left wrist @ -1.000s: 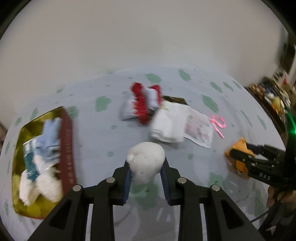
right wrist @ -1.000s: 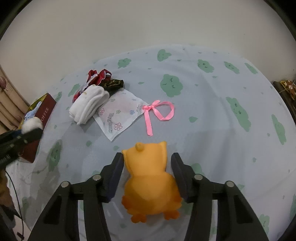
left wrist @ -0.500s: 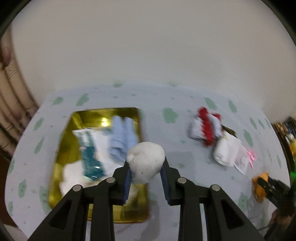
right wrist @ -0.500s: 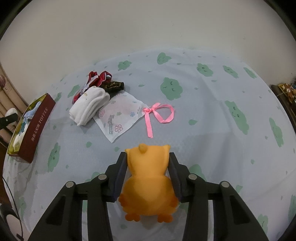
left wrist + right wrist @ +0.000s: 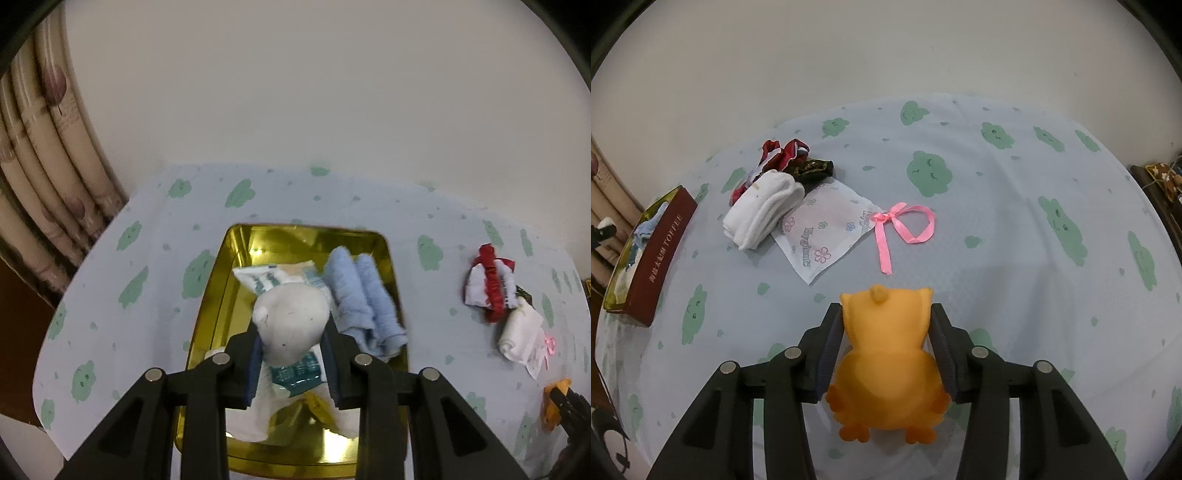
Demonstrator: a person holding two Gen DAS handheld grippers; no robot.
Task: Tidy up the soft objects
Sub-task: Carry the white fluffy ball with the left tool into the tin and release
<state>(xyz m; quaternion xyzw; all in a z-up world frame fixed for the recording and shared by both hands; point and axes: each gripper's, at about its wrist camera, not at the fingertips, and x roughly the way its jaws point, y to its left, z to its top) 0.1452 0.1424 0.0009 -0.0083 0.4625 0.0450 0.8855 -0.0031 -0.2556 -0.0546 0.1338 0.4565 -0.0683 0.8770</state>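
My left gripper (image 5: 291, 343) is shut on a white soft toy (image 5: 291, 321), held above the open gold tin (image 5: 218, 288). A rolled blue towel (image 5: 364, 306), a teal packet (image 5: 295, 371) and white cloth (image 5: 258, 413) lie inside the tin. My right gripper (image 5: 886, 317) has an orange plush animal (image 5: 886, 354) between its pads on the tablecloth. Its jaws are opening, though both pads still touch the toy's sides. Seen from the right wrist, the tin (image 5: 661, 258) is at the far left, with the white toy (image 5: 604, 230) beside it.
A white sock roll (image 5: 762, 208), a red and white cloth bundle (image 5: 779, 155), a dark scrunchie (image 5: 812, 168), a flowered tissue pack (image 5: 827, 230) and a pink ribbon (image 5: 905, 227) lie mid-table. Curtains (image 5: 48, 155) hang beyond the left table edge.
My left gripper carried the white toy leftwards from mid-table to above the tin. The right gripper stayed put, closed in on the orange toy, then eased its squeeze.
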